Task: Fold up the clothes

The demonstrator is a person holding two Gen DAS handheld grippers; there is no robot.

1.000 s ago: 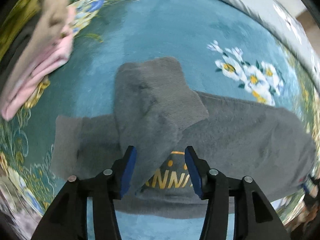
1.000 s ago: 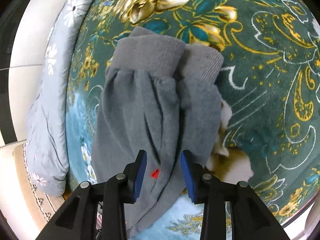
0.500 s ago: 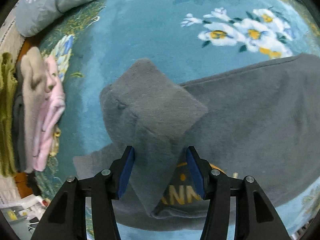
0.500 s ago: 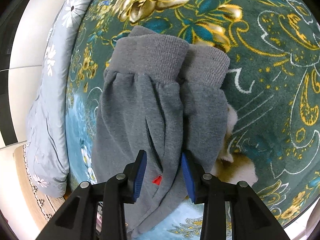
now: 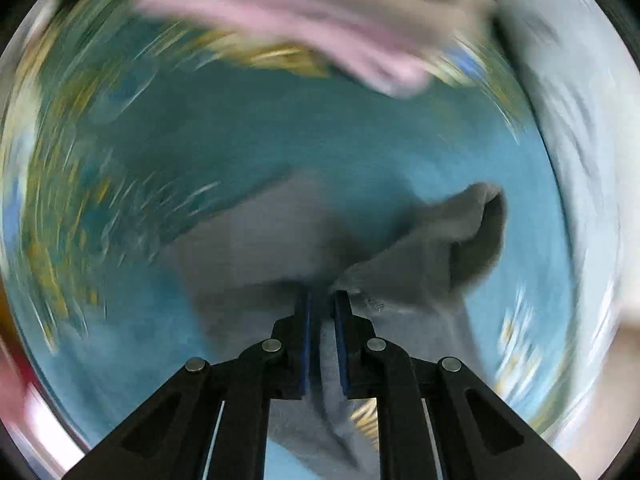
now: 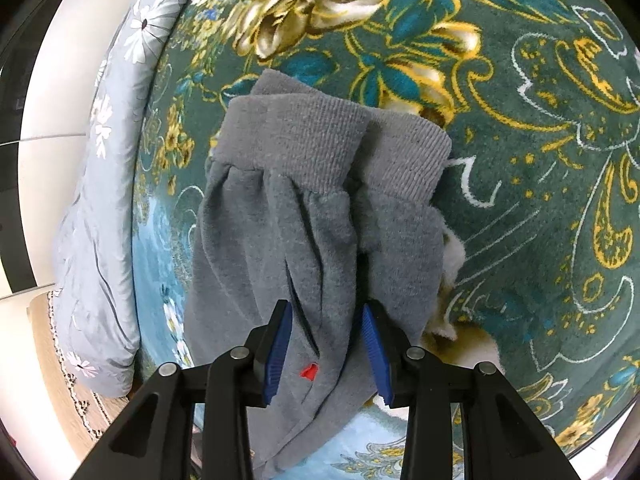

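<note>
Two grippers are engaged: the left gripper [image 5: 321, 298], nearly closed on a fold of the grey sweatshirt [image 5: 420, 264] ahead, is best swung slowly, while the right gripper [image 6: 326, 322], held agape, straddles its hem.

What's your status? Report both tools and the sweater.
Left tool shut on sweater, view blurred. Right tool open over the sweater's cuffs, no grip. Pink clothes beyond, nothing blocking.

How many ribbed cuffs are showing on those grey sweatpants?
2. On the grey sweatpants, one ribbed cuff lies on top at the left, the other cuff beside it, partly tucked under. Others may be hidden.
</note>
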